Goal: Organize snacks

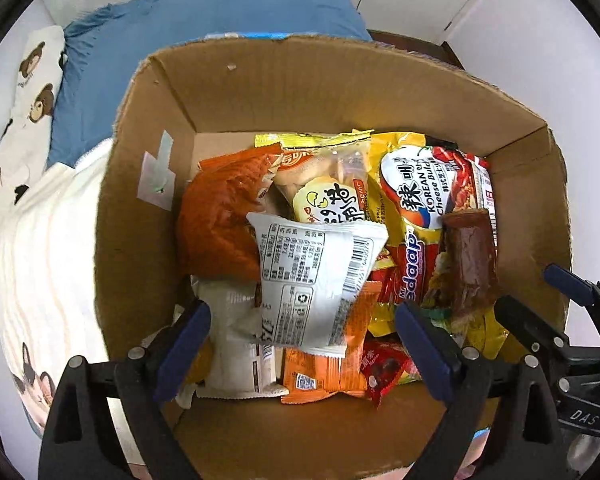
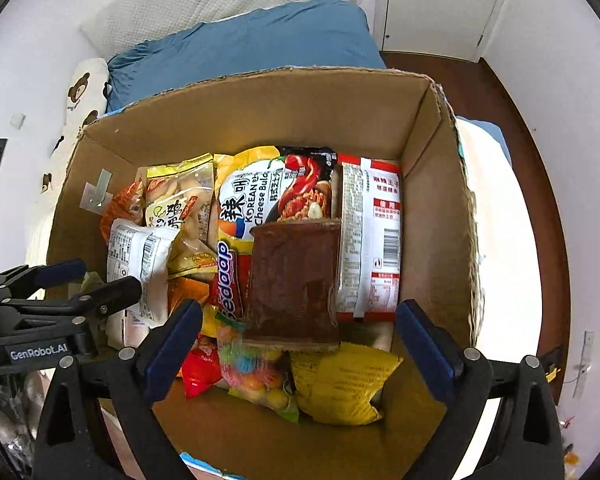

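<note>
Both jaws spread wide, nothing between them: left gripper (image 1: 302, 350) and right gripper (image 2: 298, 346) hover over the near side of the open brown cardboard box (image 2: 436, 200), which sits on a bed with a blue pillow (image 2: 240, 44) at the far end and a bear-print cream cushion (image 1: 32, 92) far left.

Snacks fill the box floor. Yellow Korean cheese noodle packet (image 2: 252, 204) lies in the far middle; red-and-white noodle packet with barcode (image 2: 370, 236) is just right of it, against the right wall. Brown rectangular snack pack (image 2: 296, 284) lies on top of the yellow packet, between the right gripper's fingers but further in, not touched. Orange crinkled bag (image 1: 220, 216) sits far left. White nutrition-label pouch (image 1: 316, 276) lies over it, centred between the left gripper's fingers, just beyond the tips, no contact visible. Yellow flat packet (image 2: 340, 384) lies near right, colourful candy bag (image 2: 256, 376) beside it on the left, small red sachet (image 2: 198, 372) left of that.
</note>
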Demonstrator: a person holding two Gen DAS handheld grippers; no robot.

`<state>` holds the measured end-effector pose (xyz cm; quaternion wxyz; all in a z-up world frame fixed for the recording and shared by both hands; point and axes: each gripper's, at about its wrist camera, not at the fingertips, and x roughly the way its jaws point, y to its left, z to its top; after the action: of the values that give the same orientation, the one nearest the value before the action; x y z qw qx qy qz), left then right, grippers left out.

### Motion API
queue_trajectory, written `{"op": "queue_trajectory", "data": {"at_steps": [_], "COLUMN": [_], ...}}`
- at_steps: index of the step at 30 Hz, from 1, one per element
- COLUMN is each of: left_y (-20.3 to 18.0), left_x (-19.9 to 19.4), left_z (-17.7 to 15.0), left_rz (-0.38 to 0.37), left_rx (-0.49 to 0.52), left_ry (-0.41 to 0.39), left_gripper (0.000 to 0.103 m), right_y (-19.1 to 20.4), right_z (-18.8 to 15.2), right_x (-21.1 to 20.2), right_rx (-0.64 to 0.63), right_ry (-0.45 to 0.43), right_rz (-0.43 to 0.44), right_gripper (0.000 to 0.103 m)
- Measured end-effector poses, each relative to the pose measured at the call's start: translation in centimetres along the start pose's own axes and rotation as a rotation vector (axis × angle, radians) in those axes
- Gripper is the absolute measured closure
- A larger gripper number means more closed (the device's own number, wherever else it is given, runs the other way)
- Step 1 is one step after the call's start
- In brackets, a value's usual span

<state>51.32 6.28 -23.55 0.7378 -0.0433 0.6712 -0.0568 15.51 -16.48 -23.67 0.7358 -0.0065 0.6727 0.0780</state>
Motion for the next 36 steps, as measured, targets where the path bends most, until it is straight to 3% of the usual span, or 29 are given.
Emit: {"op": "queue_trajectory", "data": {"at_steps": [16,26,36], "left_y": [0.3,-1.5,-3.0], "left_x": [-4.7,-9.3,-15.6], "left_z": [-3.2,-8.7,-15.6], "left_rz": [0.045,0.085,0.073], "left_rx": [-0.02,0.006,0.02], "left_ry": [-0.135,-0.298,-0.461], "left_gripper": [0.008,0.008,0.008], "right_y": [-0.7,0.2,1.3], "right_z": [-3.1,-7.4,-14.1], "right_x": [-2.4,-8.7,-16.4], "right_rx": [0.035,-0.004,-0.028], "right_ry": [-0.083,-0.234,-0.386], "right_rz": [-0.014,-0.036,-0.02], "right_gripper": [0.002,0.002,0.002]}}
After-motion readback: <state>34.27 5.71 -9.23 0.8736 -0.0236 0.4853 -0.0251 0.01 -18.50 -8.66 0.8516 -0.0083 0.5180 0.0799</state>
